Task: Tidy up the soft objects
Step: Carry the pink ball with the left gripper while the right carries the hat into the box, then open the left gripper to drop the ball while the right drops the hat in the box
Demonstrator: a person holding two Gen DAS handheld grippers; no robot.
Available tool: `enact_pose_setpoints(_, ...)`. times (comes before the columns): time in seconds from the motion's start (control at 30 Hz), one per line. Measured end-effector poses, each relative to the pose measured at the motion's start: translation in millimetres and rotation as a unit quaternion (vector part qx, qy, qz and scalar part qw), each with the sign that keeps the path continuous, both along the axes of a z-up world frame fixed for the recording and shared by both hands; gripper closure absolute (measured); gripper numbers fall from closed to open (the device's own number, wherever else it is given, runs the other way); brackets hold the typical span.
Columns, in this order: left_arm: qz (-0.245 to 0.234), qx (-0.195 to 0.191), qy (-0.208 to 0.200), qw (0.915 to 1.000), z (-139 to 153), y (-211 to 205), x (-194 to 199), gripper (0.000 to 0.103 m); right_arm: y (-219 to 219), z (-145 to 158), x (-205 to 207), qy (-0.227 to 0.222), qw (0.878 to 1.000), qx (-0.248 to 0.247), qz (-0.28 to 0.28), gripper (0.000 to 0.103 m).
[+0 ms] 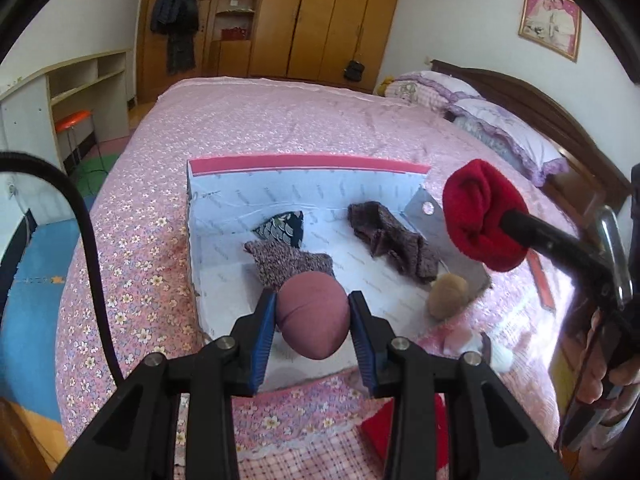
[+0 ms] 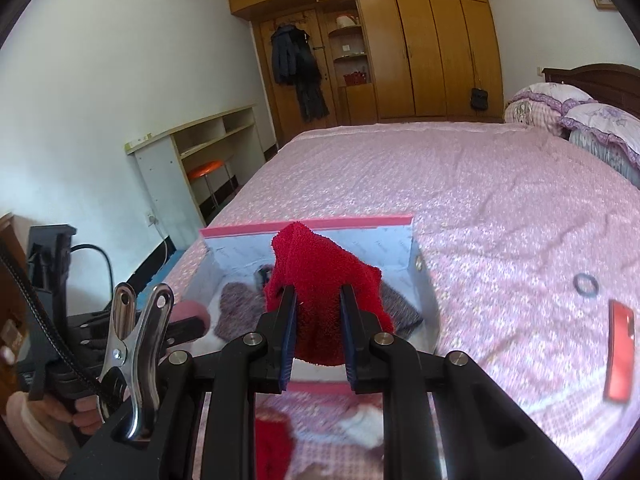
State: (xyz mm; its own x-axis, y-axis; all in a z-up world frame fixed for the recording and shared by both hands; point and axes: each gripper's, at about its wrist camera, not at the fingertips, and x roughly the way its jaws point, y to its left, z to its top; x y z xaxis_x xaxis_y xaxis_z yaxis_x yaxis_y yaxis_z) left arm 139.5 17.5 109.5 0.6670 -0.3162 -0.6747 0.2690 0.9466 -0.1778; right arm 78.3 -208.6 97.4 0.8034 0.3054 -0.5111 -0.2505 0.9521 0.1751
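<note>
Nearest you, a red item (image 1: 400, 432) and something white (image 1: 500, 356) lie on the bed (image 1: 280, 120) short of the box, both blurred; judged not yet sorted. Your left gripper (image 1: 312, 316) has its jaws closed on a mauve rolled sock (image 1: 312, 316), held over the near edge of the white box (image 1: 224, 216). Your right gripper (image 2: 318, 320) has its jaws clamped on a red fluffy sock (image 2: 320, 280), which hangs above the box interior. A tan soft ball (image 1: 448, 294) sits at the box's near right corner; whether inside or just outside, cannot tell. Inside the box already: a speckled knit piece (image 1: 288, 262), a brown knit piece (image 1: 392, 240) and, at the back wall, a dark patterned piece (image 1: 284, 228). Judgement: roughly half done, with three pieces in, two in hand to drop and the near strays left. Further out on the bed, a dark ring (image 2: 586, 285) and a red flat object (image 2: 619, 356) lie well apart from the box.
</note>
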Motion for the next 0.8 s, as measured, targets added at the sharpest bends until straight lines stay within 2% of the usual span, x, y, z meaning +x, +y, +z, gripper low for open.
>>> enact_pose_setpoints(0.1, 0.014, 0.010, -0.003, 0.9999, -5, -7, 5, 0.065, -4, -4, 13, -0.001, 1.000, -0.015, -0.001, 0.082)
enact_pose_setpoints(0.33, 0.040, 0.013, 0.018, 0.9990, -26, -18, 24, 0.065, -1, -19, 40, -0.008, 0.998, -0.065, 0.014, 0.082)
enact_pose_setpoints(0.57, 0.092, 0.018, 0.019, 0.9954, -42, -21, 43, 0.065, 4, -46, 67, -0.010, 0.993, -0.114, 0.033, 0.082)
enact_pose_setpoints(0.73, 0.104, 0.026, 0.026, 0.9939, -49, -29, 54, 0.064, -3, -67, 87, 0.009, 0.992, -0.121, 0.037, 0.081)
enact_pose_setpoints(0.8, 0.100, 0.048, 0.027, 0.9934, -53, -37, 57, 0.063, -7, -76, 93, 0.029, 0.992, -0.120, 0.028, 0.081)
